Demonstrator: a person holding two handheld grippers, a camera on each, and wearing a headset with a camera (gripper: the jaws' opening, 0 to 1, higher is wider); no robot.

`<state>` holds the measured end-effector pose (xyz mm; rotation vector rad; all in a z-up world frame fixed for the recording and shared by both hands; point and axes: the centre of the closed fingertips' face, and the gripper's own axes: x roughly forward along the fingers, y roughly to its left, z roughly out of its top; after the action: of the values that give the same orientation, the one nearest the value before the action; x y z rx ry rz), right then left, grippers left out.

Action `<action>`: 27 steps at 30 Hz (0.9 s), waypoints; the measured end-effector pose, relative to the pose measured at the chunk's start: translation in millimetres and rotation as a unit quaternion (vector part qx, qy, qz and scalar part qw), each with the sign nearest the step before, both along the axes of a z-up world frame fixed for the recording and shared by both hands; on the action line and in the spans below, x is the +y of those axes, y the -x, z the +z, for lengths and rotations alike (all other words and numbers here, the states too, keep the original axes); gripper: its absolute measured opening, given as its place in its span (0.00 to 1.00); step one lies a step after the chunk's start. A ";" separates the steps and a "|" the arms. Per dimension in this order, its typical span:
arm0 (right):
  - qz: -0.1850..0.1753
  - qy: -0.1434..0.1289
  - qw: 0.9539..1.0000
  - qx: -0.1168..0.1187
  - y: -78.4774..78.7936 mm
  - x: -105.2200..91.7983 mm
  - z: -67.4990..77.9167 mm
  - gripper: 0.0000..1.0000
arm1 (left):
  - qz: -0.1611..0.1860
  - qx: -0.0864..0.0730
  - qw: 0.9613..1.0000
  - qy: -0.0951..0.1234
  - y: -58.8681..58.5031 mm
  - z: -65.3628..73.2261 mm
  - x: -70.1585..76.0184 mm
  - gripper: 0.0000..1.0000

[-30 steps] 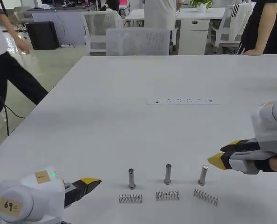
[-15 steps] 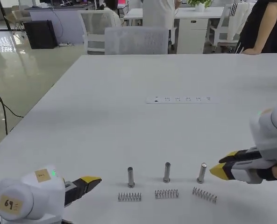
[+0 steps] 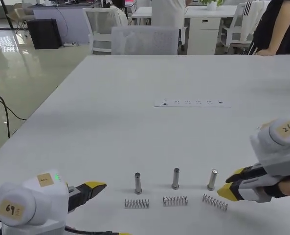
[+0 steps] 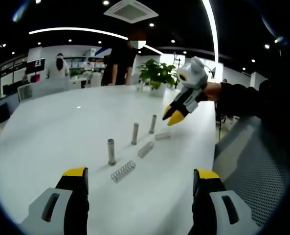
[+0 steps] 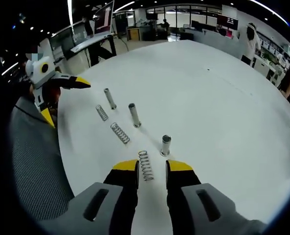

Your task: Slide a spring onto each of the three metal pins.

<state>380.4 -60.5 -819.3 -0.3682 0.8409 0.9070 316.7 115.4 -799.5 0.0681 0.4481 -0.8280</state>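
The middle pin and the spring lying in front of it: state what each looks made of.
The middle short grey cylindrical pin looks like metal, probably steel. It is smooth with a dull silvery sheen and brighter at the top. The thin coiled wire spring looks like bare grey metal wire with evenly spaced open coils. The exact alloy of either cannot be told.

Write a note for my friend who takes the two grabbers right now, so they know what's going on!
Left gripper: open, holding nothing, apart from the row.
Right gripper: open, jaws either side of one end of the right spring, not closed on it.
On the table, head view: left pin, middle pin and right pin stand upright, bare. The left spring and middle spring lie in front of theirs.
Done: nothing yet.
Left: all three springs onto pins.
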 end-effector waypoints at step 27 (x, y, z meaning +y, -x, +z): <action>0.053 0.039 0.998 0.016 6.9 16.4 -17.1 0.19 | 0.001 -0.002 1.000 0.004 -2.0 1.1 -0.8 0.85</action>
<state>373.5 -44.1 -836.4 -0.4709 0.8950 0.9832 318.7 114.6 -798.4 0.0621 0.4417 -0.8274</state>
